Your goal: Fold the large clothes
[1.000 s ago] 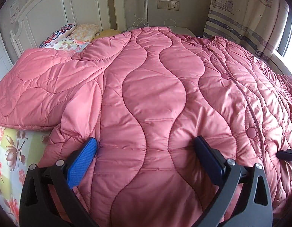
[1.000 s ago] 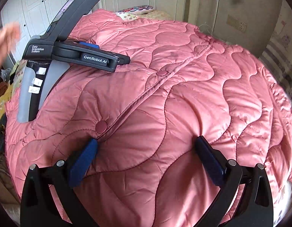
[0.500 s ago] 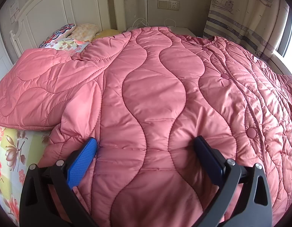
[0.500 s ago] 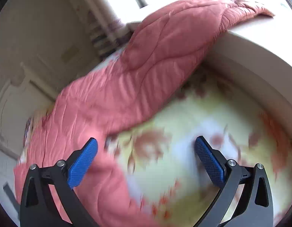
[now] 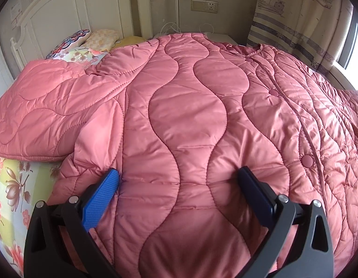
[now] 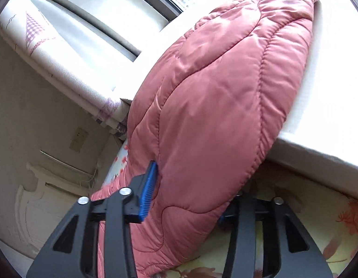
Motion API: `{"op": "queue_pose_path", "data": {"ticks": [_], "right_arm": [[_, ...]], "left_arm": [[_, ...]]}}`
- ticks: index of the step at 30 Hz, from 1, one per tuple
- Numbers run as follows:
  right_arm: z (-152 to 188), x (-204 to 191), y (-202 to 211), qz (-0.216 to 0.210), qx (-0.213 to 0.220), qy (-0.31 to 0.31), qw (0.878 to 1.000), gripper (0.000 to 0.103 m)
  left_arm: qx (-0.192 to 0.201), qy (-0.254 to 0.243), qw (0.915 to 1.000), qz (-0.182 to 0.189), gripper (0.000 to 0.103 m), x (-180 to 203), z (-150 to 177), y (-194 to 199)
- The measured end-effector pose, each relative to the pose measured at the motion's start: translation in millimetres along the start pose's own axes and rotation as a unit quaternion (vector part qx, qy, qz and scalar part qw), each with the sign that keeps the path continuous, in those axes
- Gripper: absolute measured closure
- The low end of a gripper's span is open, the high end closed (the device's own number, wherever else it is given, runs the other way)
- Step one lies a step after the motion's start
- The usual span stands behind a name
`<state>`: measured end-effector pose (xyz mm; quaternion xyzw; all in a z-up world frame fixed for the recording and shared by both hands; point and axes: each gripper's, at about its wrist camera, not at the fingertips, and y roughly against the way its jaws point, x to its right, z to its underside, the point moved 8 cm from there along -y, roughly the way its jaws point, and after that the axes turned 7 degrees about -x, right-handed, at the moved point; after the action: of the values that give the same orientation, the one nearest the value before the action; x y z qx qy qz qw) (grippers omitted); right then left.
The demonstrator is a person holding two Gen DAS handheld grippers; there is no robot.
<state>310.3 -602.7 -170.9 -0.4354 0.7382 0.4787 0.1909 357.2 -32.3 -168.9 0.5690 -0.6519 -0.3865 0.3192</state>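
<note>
The bed (image 5: 7, 192), under its floral sheet, carries the task's thing: a pink quilted jacket (image 5: 183, 120) spread flat, front up, its snap placket running from the hem toward the collar near the headboard (image 5: 70, 18). Spreading it wide gives a flat base for folding.

1 sleeve (image 6: 216, 97) lies out from the jacket's body toward the window side, its cuff resting up on the white sill (image 6: 318, 125). It has to come in over the body before the jacket can be folded.

The right gripper (image 6: 190, 199) has just been closing, and its fingers now pinch that sleeve low down, nearer the jacket's body than the cuff: 1 blue pad presses the top face, the other sits under the fabric.

The left gripper (image 5: 179, 185) rests at the jacket's hem, fingers wide apart and sunk lightly into the padding, gripping nothing. It probably pins the body while the sleeve is moved.

No containers are in view.
</note>
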Motion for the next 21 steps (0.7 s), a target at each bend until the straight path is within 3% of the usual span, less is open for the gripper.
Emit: {"op": "queue_pose_path", "data": {"ticks": [2, 4, 5, 7, 8, 10, 13, 15, 16, 17, 18, 19, 21], "right_arm": [[-8.4, -18.9, 17.0, 0.019, 0.040, 0.049, 0.998, 0.081], [-9.8, -53.2, 30.0, 0.061, 0.080, 0.141, 0.985, 0.081], [-4.3, -77.2, 32.2, 0.087, 0.097, 0.204, 0.970, 0.081], [18.0, -126.1, 31.0, 0.134, 0.126, 0.329, 0.926, 0.081], [34.4, -149.6, 31.9, 0.151, 0.143, 0.391, 0.896, 0.081], [76.7, -193.9, 28.8, 0.174, 0.172, 0.510, 0.825, 0.081], [167.3, -236.1, 10.3, 0.192, 0.190, 0.675, 0.686, 0.081], [237.9, -234.3, -15.2, 0.204, 0.164, 0.774, 0.576, 0.077], [264.4, -224.3, -28.5, 0.212, 0.140, 0.807, 0.533, 0.066], [288.5, -211.5, -35.5, 0.221, 0.113, 0.827, 0.505, 0.048], [300.9, -199.4, -45.9, 0.228, 0.095, 0.836, 0.489, 0.044], [301.4, -197.9, -44.7, 0.224, 0.101, 0.829, 0.502, 0.055], [286.5, -195.6, -40.0, 0.221, 0.096, 0.803, 0.545, 0.049]], "left_arm": [[0.001, -0.009, 0.9999, 0.006, 0.002, -0.2, -0.7, -0.4], [0.001, -0.012, 0.9999, 0.009, 0.002, -0.5, -1.0, -0.7], [0.001, -0.013, 0.9999, 0.008, 0.002, -0.1, -1.1, -0.7], [0.001, -0.013, 0.9999, 0.008, 0.002, 0.0, -1.2, -1.1], [0.001, -0.012, 0.9999, 0.008, 0.002, 0.0, -1.3, -1.3], [0.001, -0.012, 0.9999, 0.008, 0.002, 0.1, -1.3, -1.2], [0.001, -0.013, 0.9999, 0.008, 0.002, 0.0, -1.3, -1.2], [0.001, -0.012, 0.9999, 0.008, 0.002, 0.2, -1.4, -1.3], [0.001, -0.013, 0.9999, 0.008, 0.002, 0.1, -1.4, -1.3], [0.002, -0.013, 0.9999, 0.009, 0.002, 0.4, -1.6, -1.4], [0.002, -0.013, 0.9999, 0.010, 0.002, 0.0, -1.1, -1.2], [0.002, -0.014, 0.9999, 0.010, 0.002, 0.6, -1.3, -1.3], [0.002, -0.014, 0.9998, 0.011, 0.002, -0.1, -0.7, -0.9]]}}
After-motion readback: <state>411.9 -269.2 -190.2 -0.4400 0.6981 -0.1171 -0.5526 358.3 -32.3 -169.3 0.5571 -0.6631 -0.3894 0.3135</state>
